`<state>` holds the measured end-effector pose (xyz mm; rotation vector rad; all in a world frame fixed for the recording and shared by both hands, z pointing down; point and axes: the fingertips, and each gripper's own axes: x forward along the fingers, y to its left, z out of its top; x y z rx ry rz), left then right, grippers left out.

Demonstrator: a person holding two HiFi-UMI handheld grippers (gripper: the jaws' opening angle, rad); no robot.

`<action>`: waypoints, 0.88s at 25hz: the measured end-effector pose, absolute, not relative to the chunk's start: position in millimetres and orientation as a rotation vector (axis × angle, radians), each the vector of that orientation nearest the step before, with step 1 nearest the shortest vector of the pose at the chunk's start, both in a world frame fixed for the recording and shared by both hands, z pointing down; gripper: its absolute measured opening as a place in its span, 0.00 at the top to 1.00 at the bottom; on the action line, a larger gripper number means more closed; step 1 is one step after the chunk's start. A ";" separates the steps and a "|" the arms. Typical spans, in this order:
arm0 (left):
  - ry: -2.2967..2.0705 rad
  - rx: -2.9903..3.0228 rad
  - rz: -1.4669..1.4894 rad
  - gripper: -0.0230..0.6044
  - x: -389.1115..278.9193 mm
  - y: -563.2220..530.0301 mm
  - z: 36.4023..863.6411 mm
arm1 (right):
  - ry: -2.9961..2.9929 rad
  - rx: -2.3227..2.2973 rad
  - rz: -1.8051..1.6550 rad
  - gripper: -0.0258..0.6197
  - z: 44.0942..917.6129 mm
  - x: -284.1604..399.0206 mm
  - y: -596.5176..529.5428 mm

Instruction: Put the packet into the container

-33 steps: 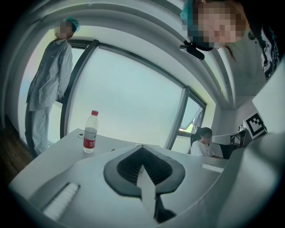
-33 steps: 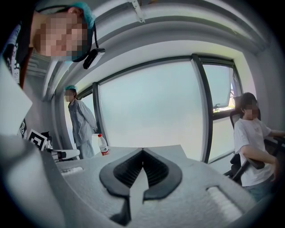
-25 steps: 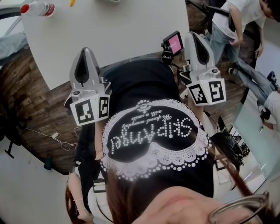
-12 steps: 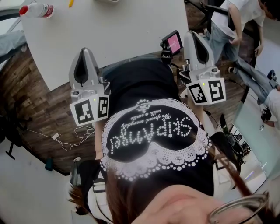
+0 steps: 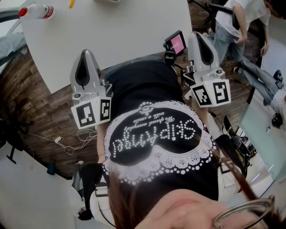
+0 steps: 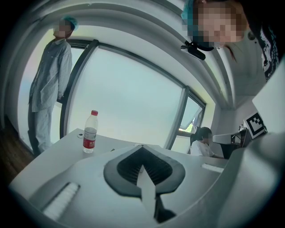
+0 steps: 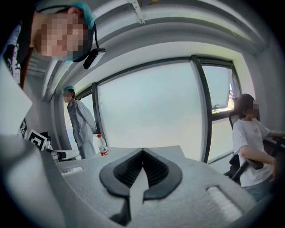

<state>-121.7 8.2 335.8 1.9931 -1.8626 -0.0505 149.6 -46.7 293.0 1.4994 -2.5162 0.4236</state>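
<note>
At the near edge of the white worktop (image 5: 111,31), you hold 2 grippers side by side in front of your black shirt, both pointing towards the worktop. The left gripper (image 5: 86,53) (image 6: 141,148) has its jaws brought fully together, tips meeting, with nothing between them. The right gripper (image 5: 199,35) (image 7: 143,150), by the worktop's right corner, is closed the same way and also holds nothing. A water bottle (image 5: 38,10) (image 6: 90,132) (image 7: 103,145) with a red cap and red label stands upright at the worktop's far left corner. A small yellow item (image 5: 72,2) lies at the worktop's far edge, too little of it showing to identify. No view shows the packet or the container clearly enough to place them.
</note>
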 end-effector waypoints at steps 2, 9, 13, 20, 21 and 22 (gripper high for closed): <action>-1.862 1.994 -0.051 0.96 -121.7 8.8 336.3 | -2.516 1.498 0.421 0.97 293.4 149.4 -46.3; -1.863 1.990 -0.052 0.96 -121.2 7.9 336.6 | -2.518 1.491 0.422 0.97 293.5 149.3 -47.7; -1.865 1.989 -0.051 0.96 -121.5 7.2 336.6 | -2.520 1.490 0.421 0.97 293.3 149.1 -48.7; -1.864 1.992 -0.052 0.96 -120.9 7.5 337.1 | -2.522 1.487 0.421 0.97 294.0 148.4 -48.1; -1.864 1.992 -0.053 0.96 -121.0 7.6 337.0 | -2.523 1.486 0.421 0.97 293.9 148.1 -48.1; -1.864 1.991 -0.053 0.96 -121.1 7.6 336.8 | -2.523 1.486 0.421 0.97 293.7 148.0 -48.2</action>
